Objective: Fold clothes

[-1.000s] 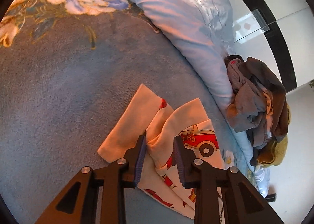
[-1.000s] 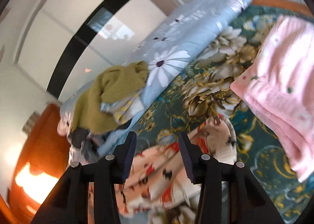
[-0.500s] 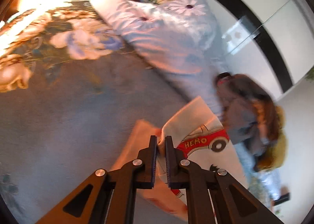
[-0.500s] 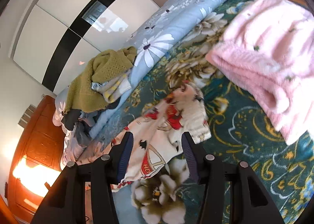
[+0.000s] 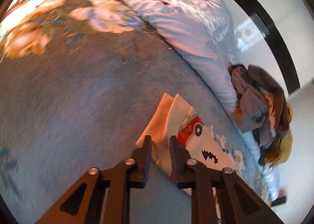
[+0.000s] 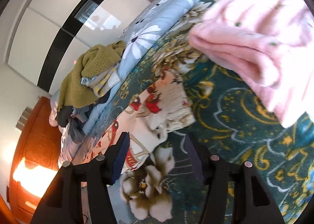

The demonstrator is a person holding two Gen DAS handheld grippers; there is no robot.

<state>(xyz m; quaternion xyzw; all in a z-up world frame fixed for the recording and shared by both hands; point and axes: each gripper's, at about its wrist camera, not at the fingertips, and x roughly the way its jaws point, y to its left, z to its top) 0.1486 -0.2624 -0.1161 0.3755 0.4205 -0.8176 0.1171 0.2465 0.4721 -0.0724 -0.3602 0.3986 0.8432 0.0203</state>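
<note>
Floral bedspread [image 6: 225,125] under cream printed garment [image 5: 172,117]

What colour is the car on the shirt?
Red, on the cream shirt; clearest in the left wrist view.

Left gripper [image 5: 160,146] and right gripper [image 6: 157,143]: black angular fingers, dark blue ribbed pads, silver round screws.

We read part of "HERO" on the red car [image 5: 189,128] printed on the cream garment [image 5: 176,117]. On that garment's hem [image 6: 131,160], below the car prints, we make out "HE" on a red band.
</note>
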